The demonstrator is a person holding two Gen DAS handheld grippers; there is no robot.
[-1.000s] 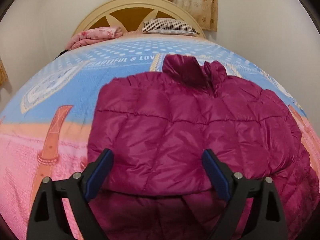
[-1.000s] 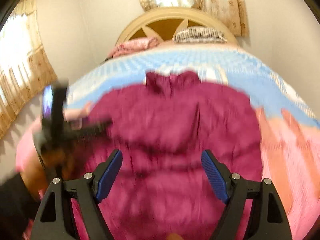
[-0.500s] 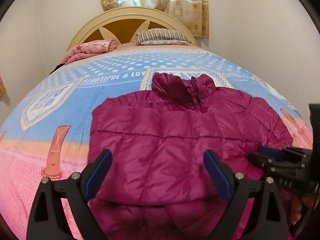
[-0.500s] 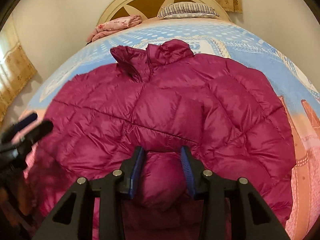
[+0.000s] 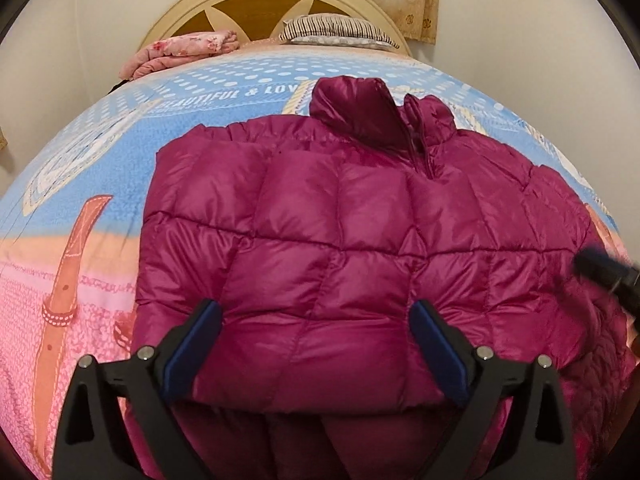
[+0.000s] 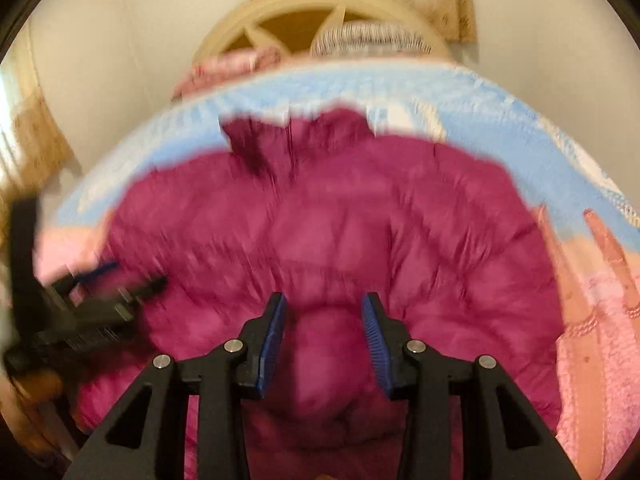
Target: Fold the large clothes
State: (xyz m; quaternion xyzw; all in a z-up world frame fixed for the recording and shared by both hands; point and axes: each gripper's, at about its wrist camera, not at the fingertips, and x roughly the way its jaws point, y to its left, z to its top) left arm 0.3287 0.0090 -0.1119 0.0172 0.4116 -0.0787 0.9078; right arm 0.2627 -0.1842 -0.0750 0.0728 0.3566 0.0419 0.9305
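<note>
A magenta quilted puffer jacket [image 5: 340,248] lies on the bed, collar toward the headboard, with its lower part folded up over itself. My left gripper [image 5: 316,344] is open and empty above the jacket's near fold. In the right wrist view, which is blurred, my right gripper [image 6: 324,336] has its jaws partly closed around a bulging fold of the jacket [image 6: 324,360]. The left gripper [image 6: 80,304] shows at that view's left edge. The right gripper's tip [image 5: 608,272] shows at the left wrist view's right edge.
The bed has a blue, orange and pink printed blanket [image 5: 100,184]. A folded pink quilt [image 5: 180,52] and a striped pillow [image 5: 336,32] lie by the cream headboard [image 5: 272,4]. Walls stand on both sides, and a curtain [image 6: 28,140] hangs at the left.
My right gripper closed from wide open onto a jacket fold and is now moving with it, blurring the view. My left gripper stays open and has shifted slightly closer to the jacket.
</note>
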